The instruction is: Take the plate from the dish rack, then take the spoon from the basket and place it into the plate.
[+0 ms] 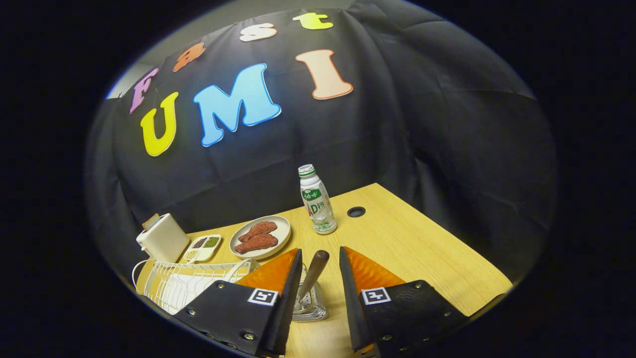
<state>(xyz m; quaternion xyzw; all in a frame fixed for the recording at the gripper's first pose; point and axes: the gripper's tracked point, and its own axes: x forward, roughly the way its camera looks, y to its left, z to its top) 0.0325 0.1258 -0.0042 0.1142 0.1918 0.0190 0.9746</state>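
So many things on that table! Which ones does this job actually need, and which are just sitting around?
Needed:
- dish rack, white wire, with a plate in it
- spoon, handle up in the basket, between the open gripper fingers

Just sitting around:
- bottle
- dish of meat
- small divided tray
- white box

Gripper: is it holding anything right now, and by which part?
Nothing held. The gripper is open, its fingers either side of the spoon's handle standing in the basket, not touching it.
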